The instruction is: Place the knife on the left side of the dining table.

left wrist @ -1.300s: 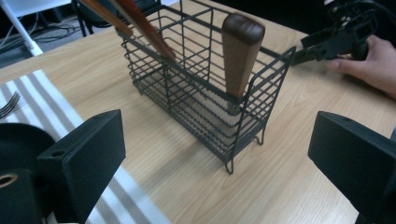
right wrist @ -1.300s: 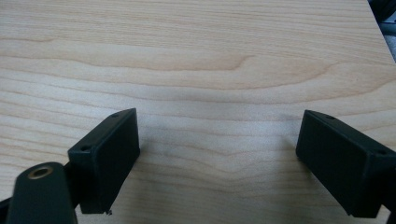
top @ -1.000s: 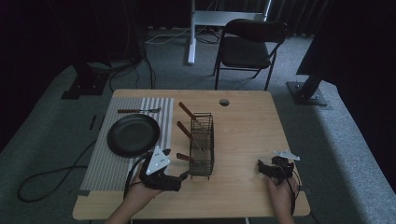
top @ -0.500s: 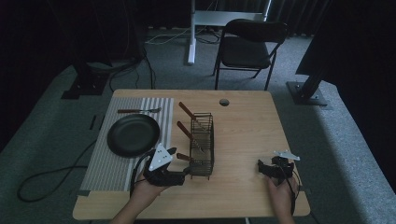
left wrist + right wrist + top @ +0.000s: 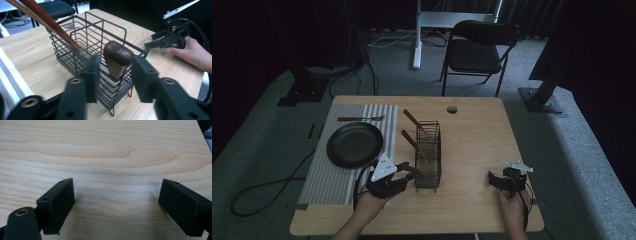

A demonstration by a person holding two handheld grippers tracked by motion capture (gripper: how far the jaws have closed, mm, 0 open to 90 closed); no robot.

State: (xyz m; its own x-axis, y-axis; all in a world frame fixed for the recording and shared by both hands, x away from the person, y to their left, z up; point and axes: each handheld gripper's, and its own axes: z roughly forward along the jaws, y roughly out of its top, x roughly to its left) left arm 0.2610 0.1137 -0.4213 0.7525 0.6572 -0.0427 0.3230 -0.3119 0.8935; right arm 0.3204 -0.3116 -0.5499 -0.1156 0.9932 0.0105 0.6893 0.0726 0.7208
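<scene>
At the left of the high view a striped mat [image 5: 343, 152] covers the left part of the wooden table [image 5: 472, 145]. A fork with a brown handle [image 5: 360, 118] lies near the mat's upper edge, and a black frying pan [image 5: 354, 144] sits on the mat just below it. Lower, near the centre-left of the frame, the left gripper [image 5: 404, 171] points rightward at the near end of a black wire basket [image 5: 428, 155] standing mid-table. Two brown-handled utensils [image 5: 412, 119] lean out of the basket toward the upper left.

In the left gripper view, the left gripper [image 5: 113, 76] has its jaws parted on either side of a dark brown wooden handle [image 5: 117, 58] that sticks up out of the basket's near corner [image 5: 105, 82]; a gap shows on each side, so they do not pinch it.

At the lower right of the high view, the right gripper [image 5: 493, 181] rests on bare tabletop, well apart from the basket, held by a hand [image 5: 511, 207]. In the right gripper view the right gripper [image 5: 117, 205] has its jaws spread wide over plain wood grain [image 5: 112, 152], with nothing between them.
</scene>
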